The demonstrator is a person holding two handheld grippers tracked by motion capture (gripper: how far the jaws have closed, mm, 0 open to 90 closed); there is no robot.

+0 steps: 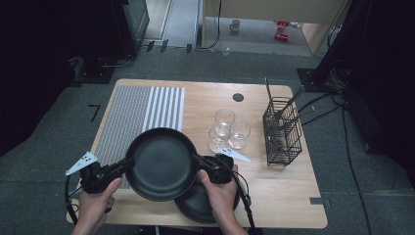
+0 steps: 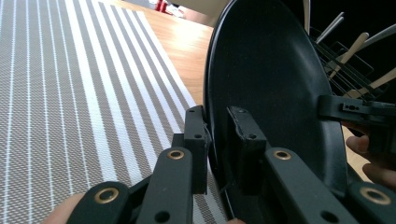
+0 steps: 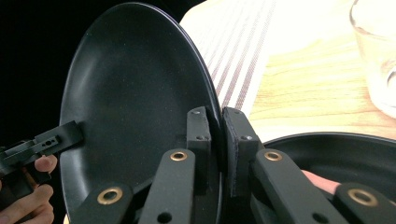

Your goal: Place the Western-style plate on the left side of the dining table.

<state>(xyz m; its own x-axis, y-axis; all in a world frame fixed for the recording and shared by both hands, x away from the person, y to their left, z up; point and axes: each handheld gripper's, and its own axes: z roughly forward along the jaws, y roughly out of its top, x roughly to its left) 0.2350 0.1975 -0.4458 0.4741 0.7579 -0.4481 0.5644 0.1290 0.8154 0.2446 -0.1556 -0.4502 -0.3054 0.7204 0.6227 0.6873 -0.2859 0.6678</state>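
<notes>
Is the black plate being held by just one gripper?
No, the left gripper and right gripper each clamp opposite rims of the black plate.

the raised black plate (image 1: 162,164) is covering most of a second black plate (image 1: 200,203) lying under it on the table (image 1: 274,196), leaving just that one's near-right arc showing, and it is also hiding part of the striped mat (image 1: 142,107) behind it. beside the raised plate, the left gripper (image 2: 217,135) and right gripper (image 3: 215,135) are running off the bottom edge in their own views, and a glass (image 3: 378,56) is being cut off by the right edge and blurring. right of the raised plate, the utensils in the wire basket (image 1: 282,131) are showing too small to tell apart.
</notes>
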